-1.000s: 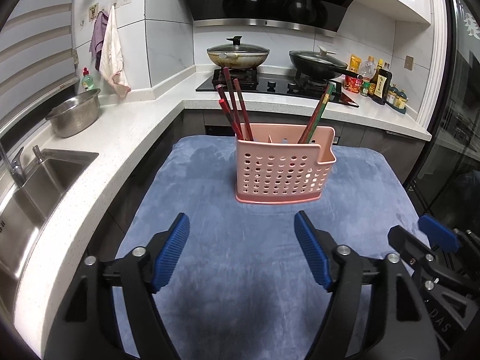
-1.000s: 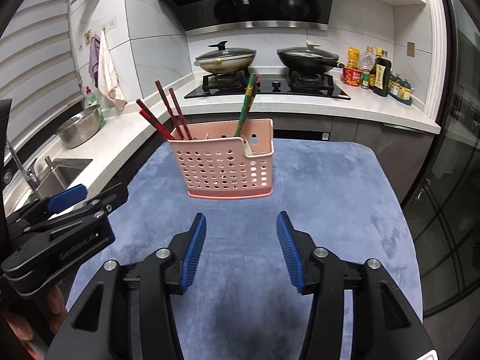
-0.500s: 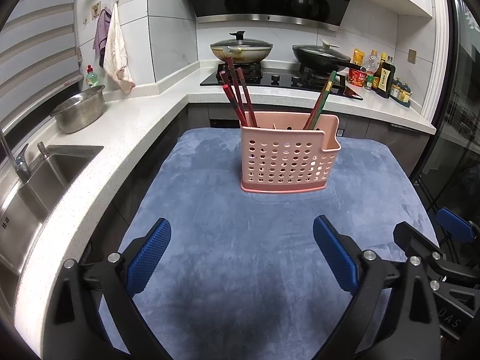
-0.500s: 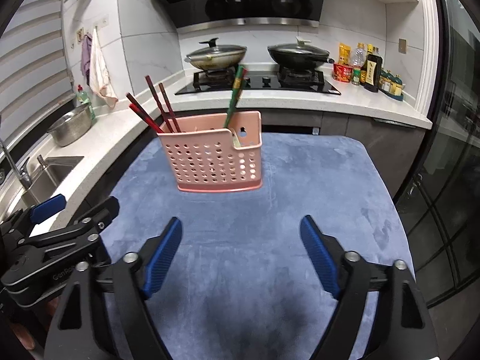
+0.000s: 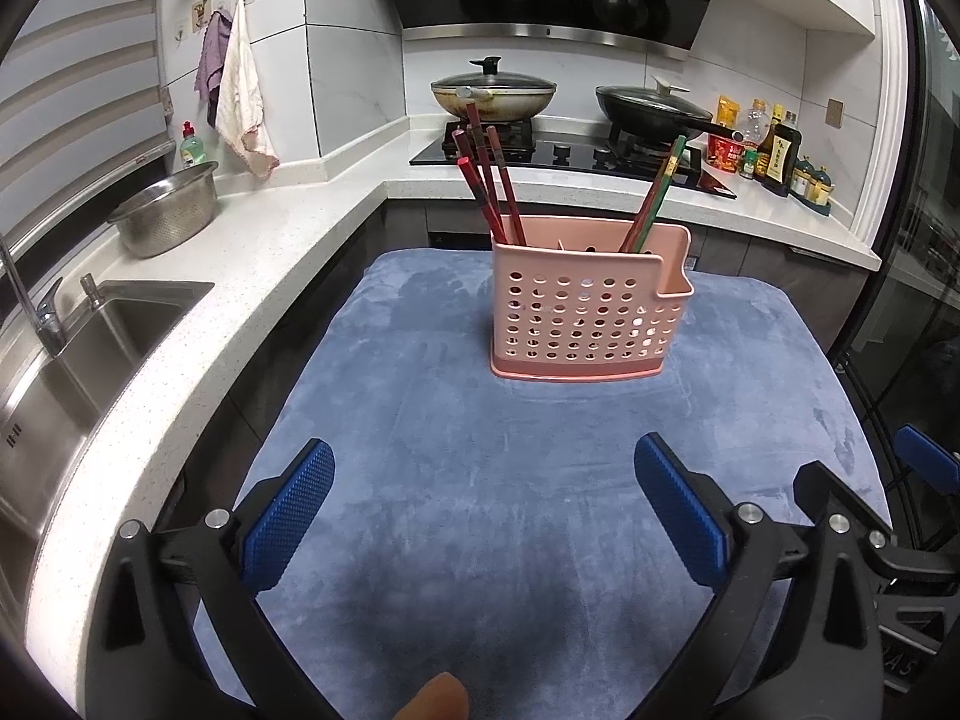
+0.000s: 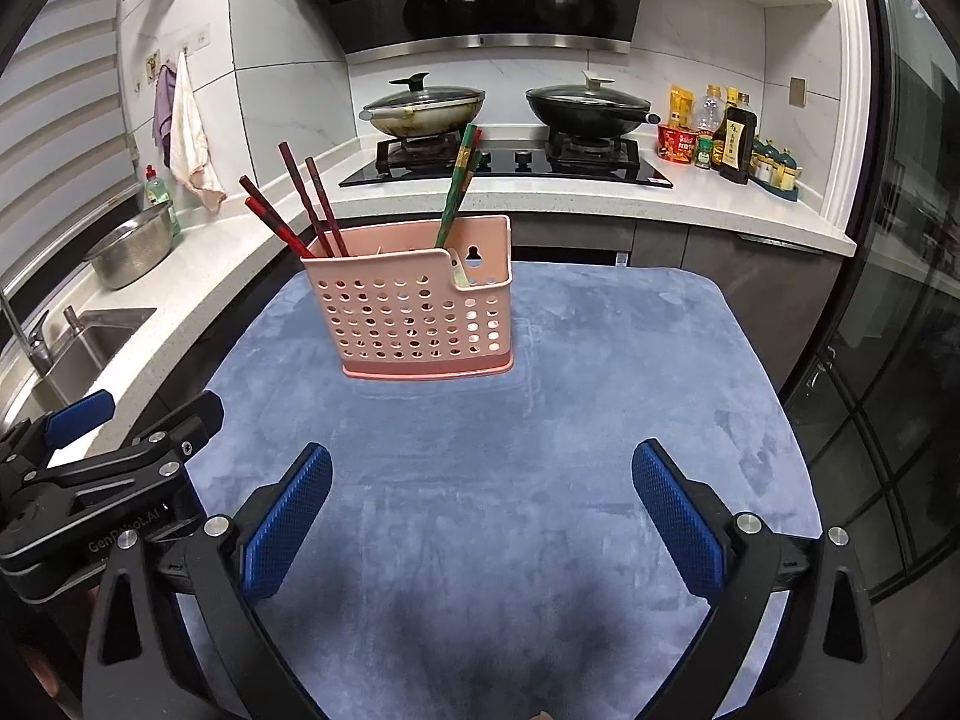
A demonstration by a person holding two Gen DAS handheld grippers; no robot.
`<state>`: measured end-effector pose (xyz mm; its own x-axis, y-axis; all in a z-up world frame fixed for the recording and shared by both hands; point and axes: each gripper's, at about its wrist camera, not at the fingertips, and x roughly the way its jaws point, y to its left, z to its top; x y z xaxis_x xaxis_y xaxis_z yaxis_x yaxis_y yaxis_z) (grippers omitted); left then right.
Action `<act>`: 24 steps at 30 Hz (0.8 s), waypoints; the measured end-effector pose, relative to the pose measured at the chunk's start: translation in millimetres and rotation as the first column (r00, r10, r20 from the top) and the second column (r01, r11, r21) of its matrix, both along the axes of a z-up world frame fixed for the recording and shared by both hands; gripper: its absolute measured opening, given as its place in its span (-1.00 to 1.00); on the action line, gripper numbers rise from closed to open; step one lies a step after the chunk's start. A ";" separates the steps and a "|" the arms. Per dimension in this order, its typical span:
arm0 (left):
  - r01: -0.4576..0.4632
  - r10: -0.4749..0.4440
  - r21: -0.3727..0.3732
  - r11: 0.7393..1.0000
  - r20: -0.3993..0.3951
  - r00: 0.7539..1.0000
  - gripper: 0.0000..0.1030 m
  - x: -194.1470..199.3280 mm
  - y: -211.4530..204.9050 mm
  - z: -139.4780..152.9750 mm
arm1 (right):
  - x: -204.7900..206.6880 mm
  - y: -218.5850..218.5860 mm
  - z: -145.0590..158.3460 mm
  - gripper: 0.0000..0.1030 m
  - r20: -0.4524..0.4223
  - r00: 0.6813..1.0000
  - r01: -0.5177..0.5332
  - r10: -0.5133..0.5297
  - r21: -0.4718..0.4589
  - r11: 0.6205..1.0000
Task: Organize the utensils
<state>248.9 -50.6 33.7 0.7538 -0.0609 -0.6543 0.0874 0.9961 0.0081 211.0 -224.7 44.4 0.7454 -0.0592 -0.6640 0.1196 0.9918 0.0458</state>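
A pink perforated utensil holder [image 5: 585, 306] stands upright on the blue mat [image 5: 540, 480]; it also shows in the right wrist view [image 6: 417, 315]. Dark red chopsticks [image 5: 489, 180] lean out of its left compartment, and they show in the right wrist view [image 6: 300, 204]. Green-and-red chopsticks [image 5: 657, 192] lean out of its right compartment, seen too in the right wrist view [image 6: 459, 180]. My left gripper [image 5: 483, 507] is open and empty, well short of the holder. My right gripper [image 6: 480, 510] is open and empty, beside the left gripper [image 6: 108, 474].
A white counter [image 5: 180, 300] runs along the left with a sink [image 5: 72, 360] and a steel bowl [image 5: 165, 216]. A stove with two lidded pans [image 5: 492, 90] is behind the holder. Bottles [image 5: 774, 150] stand at the back right. The mat's right edge [image 6: 774, 396] drops off.
Both grippers have opened wide and drawn back from the holder. The holder and chopsticks have not moved.
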 end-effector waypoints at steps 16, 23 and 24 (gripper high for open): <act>-0.058 0.059 0.035 0.998 -0.018 0.998 0.86 3.6 5.3 -6.9 | 3.5 -0.3 -6.3 0.88 -0.026 1.000 0.018 -0.018 0.002 1.000; -0.085 0.086 0.035 0.996 -0.027 0.996 0.86 3.1 7.6 -9.2 | 4.6 -1.5 -9.4 0.88 -0.037 0.999 0.023 -0.023 -0.003 1.000; -0.089 0.090 0.034 0.995 -0.029 0.996 0.86 3.4 8.3 -9.4 | 4.6 -1.7 -9.8 0.88 -0.038 0.999 0.024 -0.024 -0.003 1.000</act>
<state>252.3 -42.3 24.4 0.7353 0.0275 -0.6772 -0.0014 0.9992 0.0391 215.6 -226.4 34.5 0.7178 -0.0785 -0.6918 0.1447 0.9887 0.0381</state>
